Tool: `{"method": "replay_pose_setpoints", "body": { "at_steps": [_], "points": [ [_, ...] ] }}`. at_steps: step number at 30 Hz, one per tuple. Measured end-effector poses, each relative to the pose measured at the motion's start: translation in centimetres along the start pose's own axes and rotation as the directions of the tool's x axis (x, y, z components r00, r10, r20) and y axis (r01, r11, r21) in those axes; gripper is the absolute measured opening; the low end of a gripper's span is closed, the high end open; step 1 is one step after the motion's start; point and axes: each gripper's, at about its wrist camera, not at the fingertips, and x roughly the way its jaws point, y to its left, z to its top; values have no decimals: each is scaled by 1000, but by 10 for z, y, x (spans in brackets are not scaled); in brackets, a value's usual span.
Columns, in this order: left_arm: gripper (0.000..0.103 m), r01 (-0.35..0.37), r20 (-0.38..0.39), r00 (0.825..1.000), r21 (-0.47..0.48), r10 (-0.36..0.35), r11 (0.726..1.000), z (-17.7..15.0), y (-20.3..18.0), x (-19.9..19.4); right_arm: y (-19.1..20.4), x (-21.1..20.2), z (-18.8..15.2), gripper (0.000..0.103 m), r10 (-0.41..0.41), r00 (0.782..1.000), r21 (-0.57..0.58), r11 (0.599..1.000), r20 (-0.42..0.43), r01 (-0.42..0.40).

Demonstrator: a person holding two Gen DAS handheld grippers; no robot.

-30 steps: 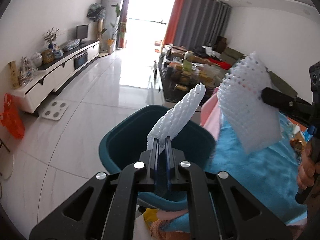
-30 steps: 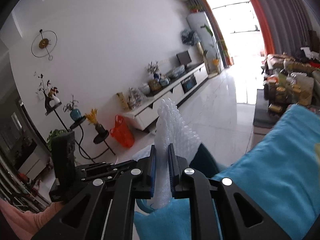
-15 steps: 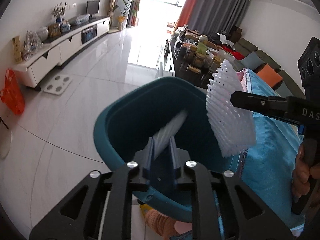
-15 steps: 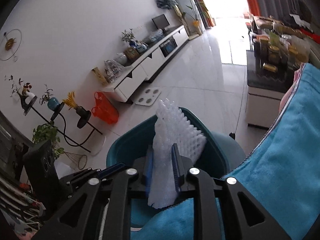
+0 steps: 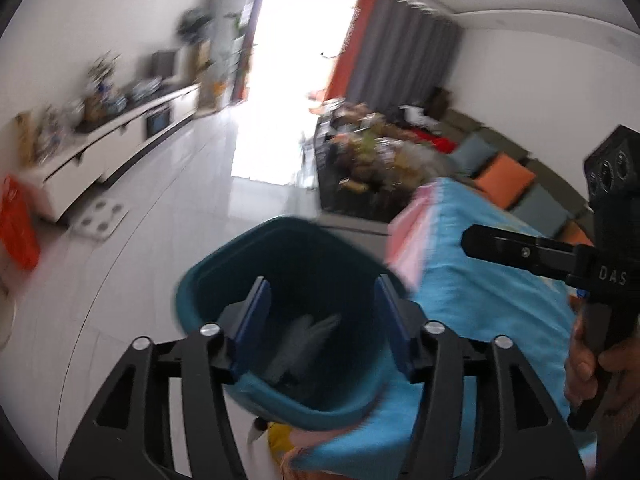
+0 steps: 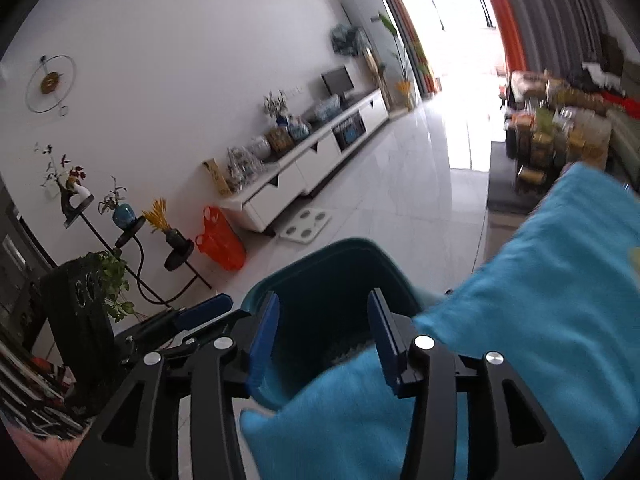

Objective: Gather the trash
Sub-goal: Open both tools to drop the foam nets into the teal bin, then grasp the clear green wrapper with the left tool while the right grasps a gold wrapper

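Note:
A teal trash bin (image 5: 208,280) stands on the floor beside a table with a blue cloth (image 5: 480,292). White foam netting (image 5: 304,340) lies inside the bin, blurred. My left gripper (image 5: 324,320) is open and empty right above the bin's mouth. My right gripper (image 6: 322,332) is open and empty over the same bin (image 6: 320,256), where a bit of foam netting (image 6: 348,350) shows at the bottom. The right gripper also shows in the left wrist view (image 5: 520,250), above the cloth.
The blue cloth (image 6: 540,300) covers the table edge next to the bin. A white TV cabinet (image 6: 312,168) lines the far wall, with an orange bag (image 6: 220,240) and plant stands (image 6: 132,232) near it. A cluttered dark coffee table (image 5: 368,176) stands beyond on the white tiled floor.
Both grippers have opened and let go of their white foam netting pieces, which have dropped into the teal bin. The left wrist view has tilted up and is motion-blurred.

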Motion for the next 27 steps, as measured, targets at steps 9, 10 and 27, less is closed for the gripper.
{"method": "replay_pose_setpoints", "body": {
  "at_steps": [9,10,27],
  "points": [
    [63,382,-110,924,213,-366,899,-20,-135,0,-31,-139,-40,54,-185,961,5,982,208,188],
    [63,404,-126,914,227,-385,886,-22,-146,2,-33,-149,-45,54,-211,953,14,977,218,213],
    [63,680,-431,722,303,-540,667,-76,-309,36,-136,-292,-157,54,-653,736,339,742,176,578]
  ]
}}
